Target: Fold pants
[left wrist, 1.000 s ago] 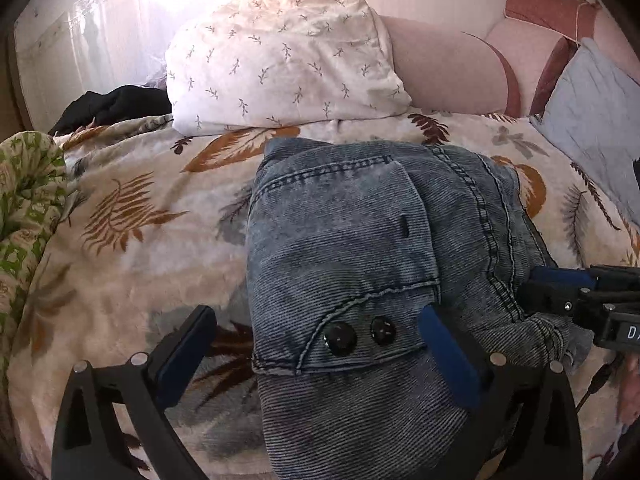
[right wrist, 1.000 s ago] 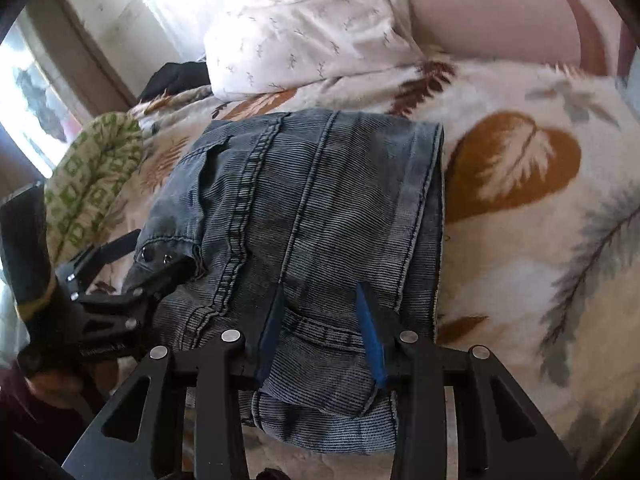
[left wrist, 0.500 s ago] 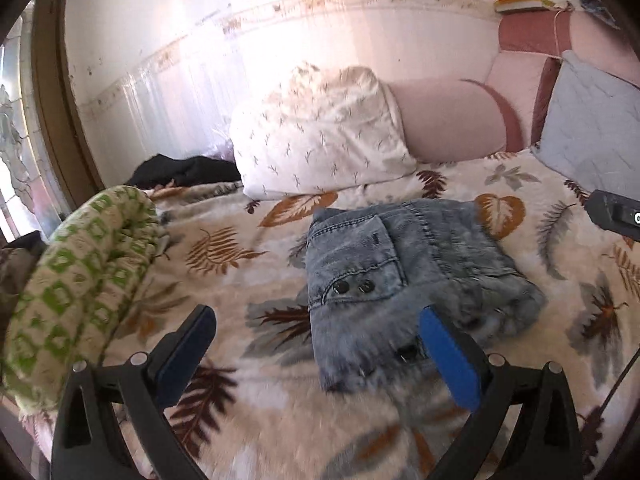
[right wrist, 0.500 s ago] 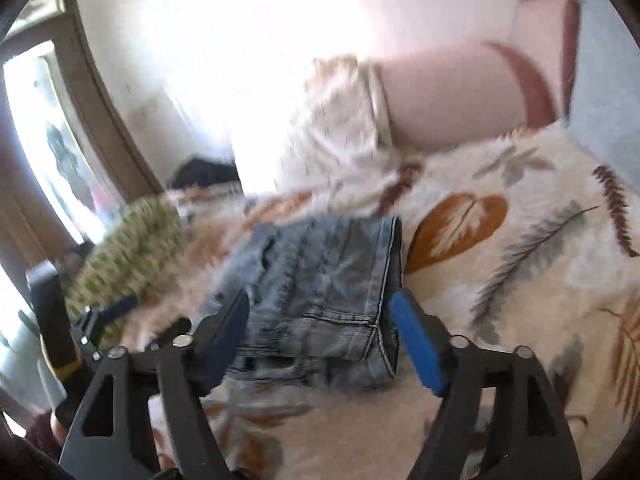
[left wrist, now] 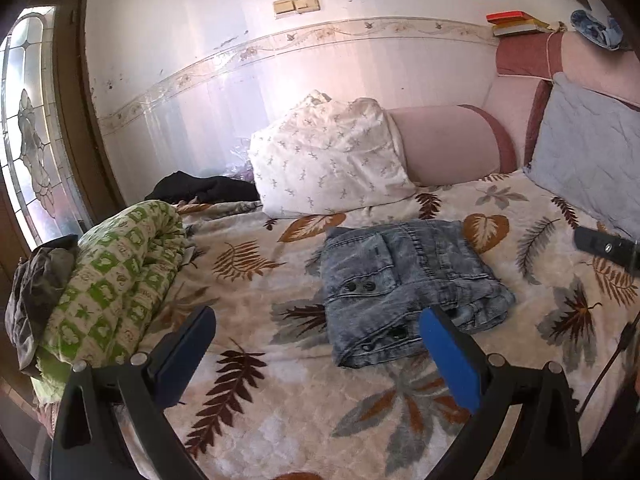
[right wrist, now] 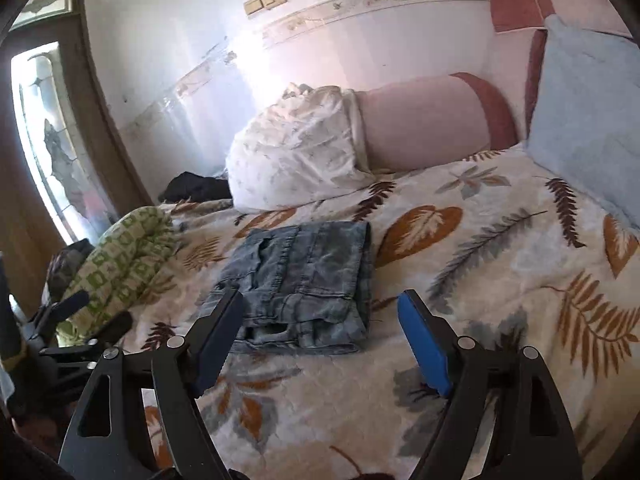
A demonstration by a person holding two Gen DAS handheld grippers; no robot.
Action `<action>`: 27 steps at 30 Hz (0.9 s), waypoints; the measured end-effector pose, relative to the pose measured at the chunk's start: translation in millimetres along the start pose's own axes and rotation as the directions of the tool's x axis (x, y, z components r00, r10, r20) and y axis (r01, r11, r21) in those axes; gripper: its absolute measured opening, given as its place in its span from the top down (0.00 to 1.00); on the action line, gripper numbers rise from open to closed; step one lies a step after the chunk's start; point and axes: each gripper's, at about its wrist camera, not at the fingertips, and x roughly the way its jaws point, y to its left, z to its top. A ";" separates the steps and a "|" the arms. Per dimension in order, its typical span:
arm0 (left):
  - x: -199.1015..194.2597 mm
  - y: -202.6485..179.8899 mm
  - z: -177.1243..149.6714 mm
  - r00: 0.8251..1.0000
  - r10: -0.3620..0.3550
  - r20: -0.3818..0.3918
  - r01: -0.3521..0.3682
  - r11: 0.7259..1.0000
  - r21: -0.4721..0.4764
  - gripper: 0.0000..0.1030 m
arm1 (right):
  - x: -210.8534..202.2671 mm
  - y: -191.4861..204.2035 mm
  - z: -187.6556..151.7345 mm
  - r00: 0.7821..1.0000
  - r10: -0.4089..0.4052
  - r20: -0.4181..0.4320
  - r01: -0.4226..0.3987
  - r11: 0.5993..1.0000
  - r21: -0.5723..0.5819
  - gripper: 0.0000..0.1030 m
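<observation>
The blue denim pants (left wrist: pixel 404 276) lie folded in a compact bundle on the leaf-print bedspread (left wrist: pixel 248 304), pocket buttons facing up. My left gripper (left wrist: pixel 316 316) hovers above and in front of them, open, nothing between its blue pads. In the right wrist view the pants (right wrist: pixel 304 276) rest just beyond my right gripper (right wrist: pixel 320 298), whose jaws are opening and stand wide with nothing between them. Neither gripper touches the denim. The left gripper (right wrist: pixel 80 320) also shows at the lower left of the right wrist view.
A white patterned pillow (left wrist: pixel 328 164), a pink bolster (left wrist: pixel 444 144) and a grey-blue cushion (left wrist: pixel 588 160) line the back of the bed. A rolled green blanket (left wrist: pixel 116 280) and a black garment (left wrist: pixel 200 188) lie at the left. A glass door (left wrist: pixel 28 132) is at far left.
Both grippers pulled back and up from the pants. The right gripper, narrow over the pants' edge a second ago, has let go and opened wide. The pants stay folded on the bed.
</observation>
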 end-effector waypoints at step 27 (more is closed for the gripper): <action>54.8 39.2 -36.7 0.988 0.106 -0.110 -0.127 0.972 -0.199 0.00 | 30.0 45.1 -33.1 0.997 0.079 0.027 -0.073 0.983 -0.170 0.21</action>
